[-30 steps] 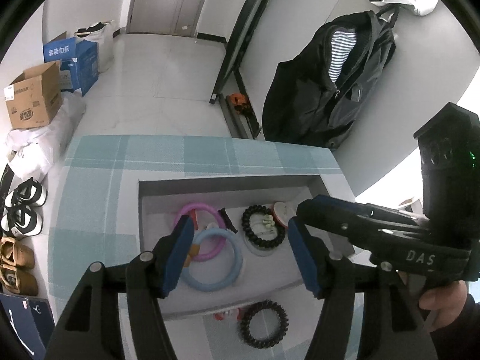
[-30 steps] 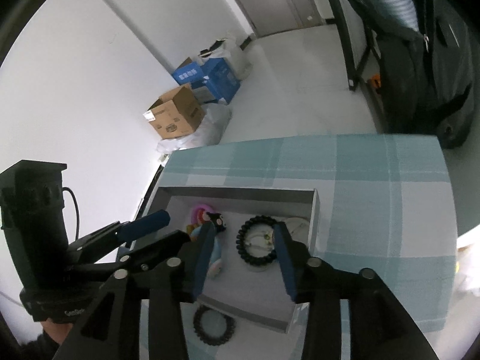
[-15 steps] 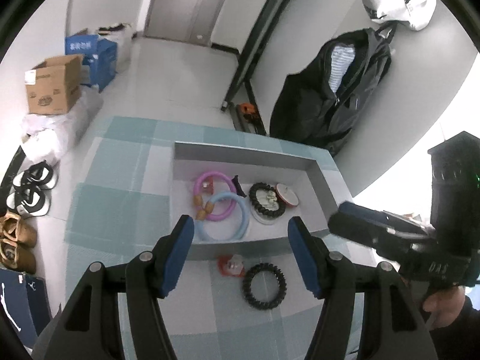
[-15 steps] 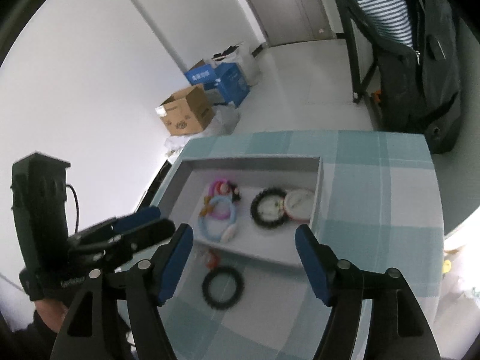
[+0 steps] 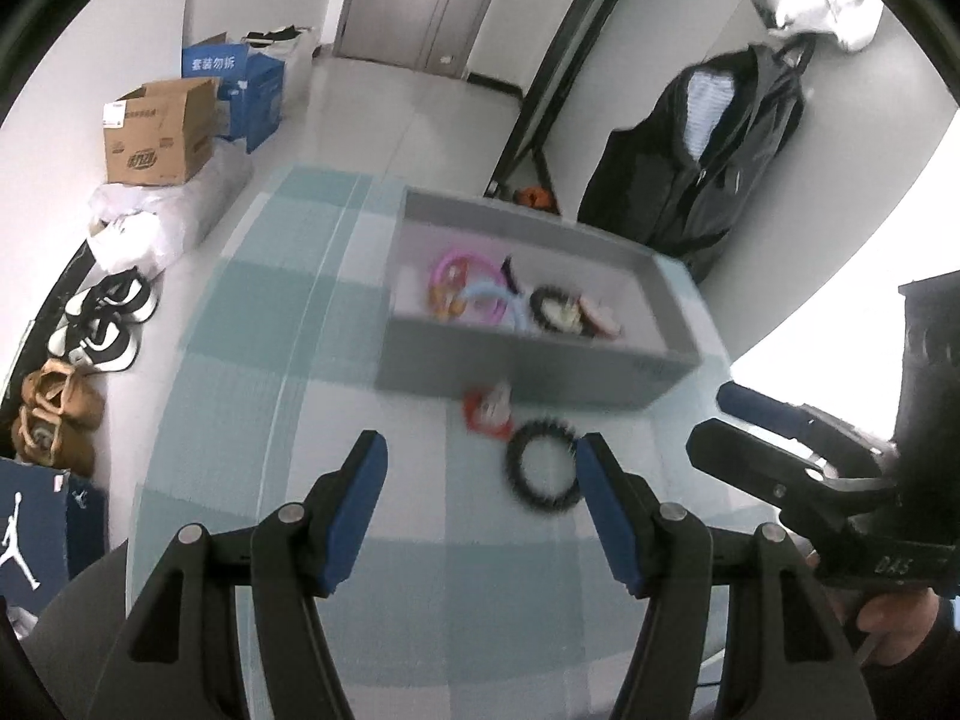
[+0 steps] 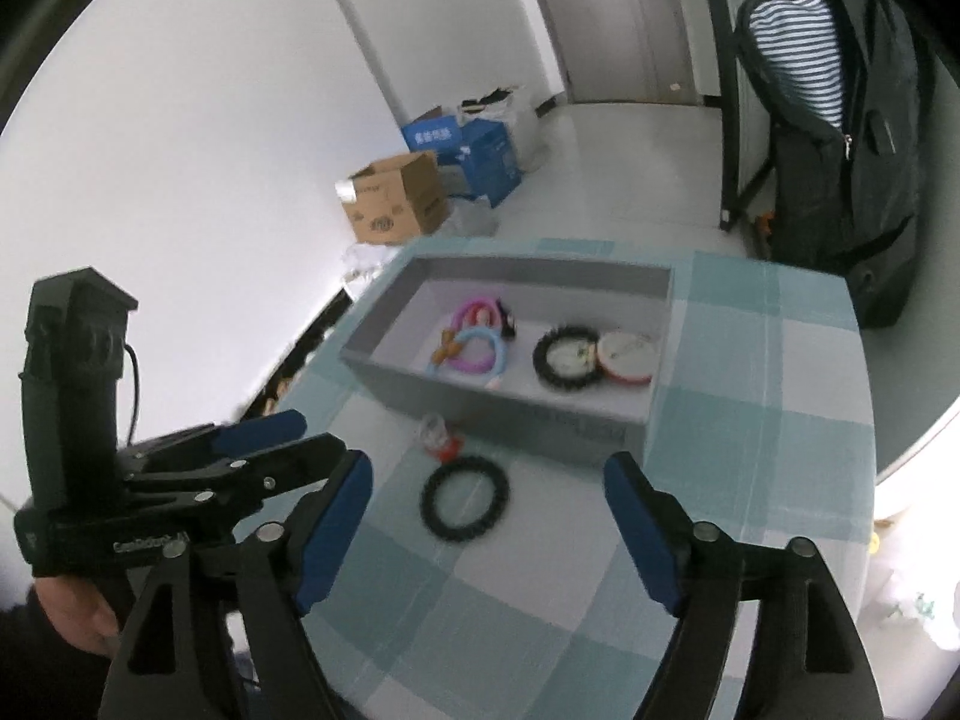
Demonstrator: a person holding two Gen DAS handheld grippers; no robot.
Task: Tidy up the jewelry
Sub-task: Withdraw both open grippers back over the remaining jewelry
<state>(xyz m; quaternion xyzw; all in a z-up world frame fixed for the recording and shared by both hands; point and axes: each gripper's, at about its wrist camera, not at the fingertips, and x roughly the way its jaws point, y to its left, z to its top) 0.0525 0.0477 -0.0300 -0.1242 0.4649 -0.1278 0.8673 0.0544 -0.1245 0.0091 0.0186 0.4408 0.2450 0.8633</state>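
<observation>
On the checked worktop [image 6: 750, 450] one grey tray [image 6: 504, 405] held one pink ring [image 6: 474, 309], one blue ring [image 6: 480, 348], one black beaded bracelet [image 6: 561, 354] and one round case [image 6: 627, 354]. Outside lay one second black bracelet [image 6: 465, 498] and a red charm [image 6: 441, 441]. The left claw [image 5: 480, 492] stood apart, empty; the right claw's [image 6: 486, 516] jaws were opening, empty. Only the left view showed shoes [image 5: 102, 324].

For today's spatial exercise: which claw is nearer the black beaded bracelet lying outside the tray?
Left. The left claw has a fingertip beside the black beaded bracelet; the opening right claw hangs back.
</observation>
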